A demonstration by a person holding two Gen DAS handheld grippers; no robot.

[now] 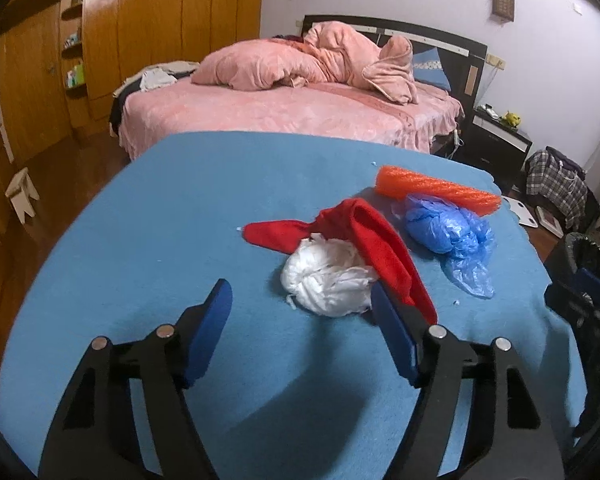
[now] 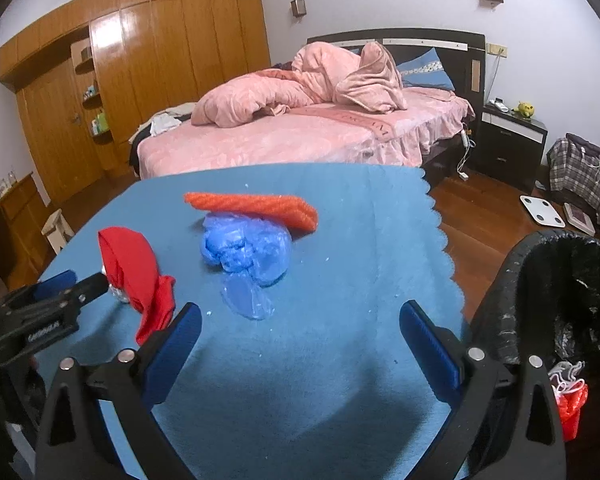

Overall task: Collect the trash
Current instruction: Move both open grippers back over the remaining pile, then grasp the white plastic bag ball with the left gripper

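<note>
Lower half of the counter (image 2: 320, 380) lies bare; red cloth (image 2: 140, 272), blue bag (image 2: 248, 248) and orange roll (image 2: 256, 204) crowd mid-frame; bin (image 2: 560, 300) blocks lower right.

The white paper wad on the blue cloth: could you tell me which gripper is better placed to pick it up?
Left. The left gripper is open right at the white paper wad, which lies just ahead between its fingertips. The right gripper faces bare cloth nearer the blue plastic bag.

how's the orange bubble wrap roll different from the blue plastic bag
The orange bubble wrap roll is a long, straight, ridged tube; the blue plastic bag is a crumpled, glossy lump with a loose flap. The roll lies farther from the cameras, and its edge overlaps the bag. Both lie on the blue cloth, ungripped.
</note>
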